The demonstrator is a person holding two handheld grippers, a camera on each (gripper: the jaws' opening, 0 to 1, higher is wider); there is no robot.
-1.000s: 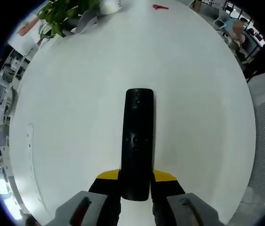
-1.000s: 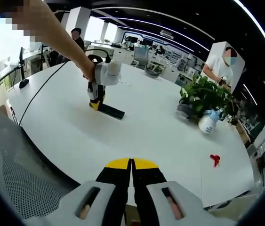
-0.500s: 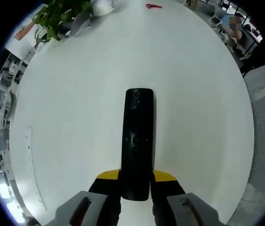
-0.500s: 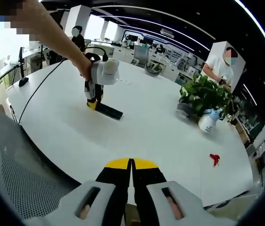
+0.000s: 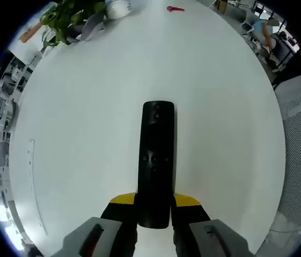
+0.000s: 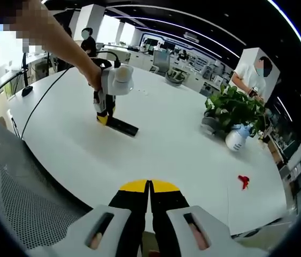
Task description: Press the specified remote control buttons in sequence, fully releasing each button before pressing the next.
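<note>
Left gripper view | remote (image 5: 156, 160) lengthwise between jaws, pointing away

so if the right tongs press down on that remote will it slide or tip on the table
The black remote looks like a stiff, flat slab lying flush on the white table, so tipping seems unlikely. The tabletop looks smooth, so it might slide on its own, but the left tongs clamp its near end, which should hold it. The right tongs sit shut, well away.
</note>
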